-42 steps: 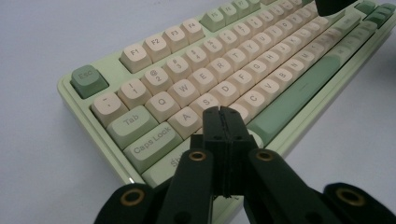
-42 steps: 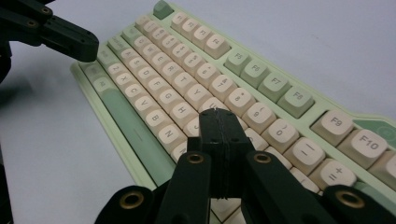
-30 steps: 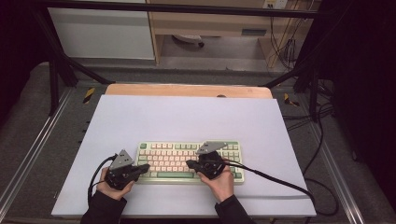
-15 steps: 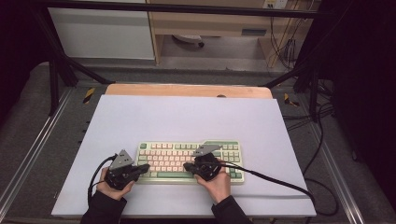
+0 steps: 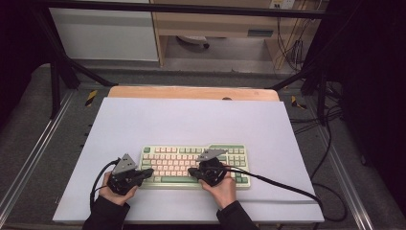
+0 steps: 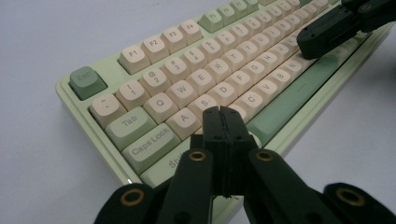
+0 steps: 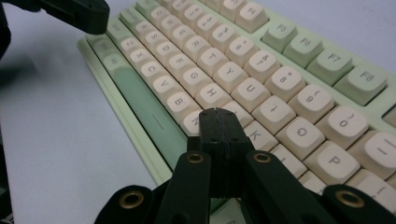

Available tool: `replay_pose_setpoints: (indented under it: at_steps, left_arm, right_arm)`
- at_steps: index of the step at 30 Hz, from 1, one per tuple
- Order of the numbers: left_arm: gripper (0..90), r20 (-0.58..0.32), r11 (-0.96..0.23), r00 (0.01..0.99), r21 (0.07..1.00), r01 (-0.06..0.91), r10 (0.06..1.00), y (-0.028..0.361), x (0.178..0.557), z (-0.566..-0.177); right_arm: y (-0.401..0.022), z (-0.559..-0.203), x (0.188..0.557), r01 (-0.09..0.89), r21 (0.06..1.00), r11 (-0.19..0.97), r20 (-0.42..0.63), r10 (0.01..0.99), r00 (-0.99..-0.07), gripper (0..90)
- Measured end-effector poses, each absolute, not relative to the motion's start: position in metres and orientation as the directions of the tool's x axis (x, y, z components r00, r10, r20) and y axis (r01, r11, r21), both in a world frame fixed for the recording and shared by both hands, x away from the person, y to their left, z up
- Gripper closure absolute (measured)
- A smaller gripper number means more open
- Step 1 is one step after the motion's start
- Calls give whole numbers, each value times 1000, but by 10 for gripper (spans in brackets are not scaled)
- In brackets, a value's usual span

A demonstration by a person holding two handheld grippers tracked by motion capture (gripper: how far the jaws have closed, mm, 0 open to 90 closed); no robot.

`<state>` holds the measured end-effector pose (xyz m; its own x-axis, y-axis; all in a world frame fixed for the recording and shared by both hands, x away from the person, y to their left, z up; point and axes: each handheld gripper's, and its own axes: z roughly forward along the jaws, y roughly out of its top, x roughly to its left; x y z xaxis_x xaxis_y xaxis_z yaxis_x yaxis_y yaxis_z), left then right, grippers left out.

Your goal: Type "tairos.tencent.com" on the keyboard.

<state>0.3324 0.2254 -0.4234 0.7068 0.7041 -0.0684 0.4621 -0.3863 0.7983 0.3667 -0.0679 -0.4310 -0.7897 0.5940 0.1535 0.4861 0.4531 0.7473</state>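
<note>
— Green and cream keyboard (image 5: 194, 165) sits on the near half of the tabletop (image 5: 191, 120), both grippers over it.

— Fingers?

— Left gripper (image 6: 223, 122) fingers pressed together, empty, tip above the A and S keys. Right gripper (image 7: 215, 125) likewise, near J and K.

— Step?

— Typing, I judge. Next needs 1 key pressed squarely, sparing its neighbours.

White table top (image 5: 191, 120); green-and-cream keyboard (image 5: 177, 160) lying flat near front edge.
</note>
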Motion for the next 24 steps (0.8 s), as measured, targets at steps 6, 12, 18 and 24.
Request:
replay_pose_setpoints:
  at_steps: [6,12,18,24]
  left_arm:
    - [900,-67,-387,711,802,456,700,225,332,-422]
    - [857,-61,-381,710,810,446,702,228,331,-419]
    - [679,-61,-383,711,808,447,701,231,332,-416]
    - [469,-59,-377,696,806,456,716,239,335,-417]
  right_arm:
    - [-76,-418,364,465,764,447,136,593,-793,900]
    - [-93,-409,363,473,770,428,131,620,-774,891]
    - [-119,-403,362,472,786,400,129,641,-757,780]
    - [-152,-401,359,488,788,376,134,669,-731,579]
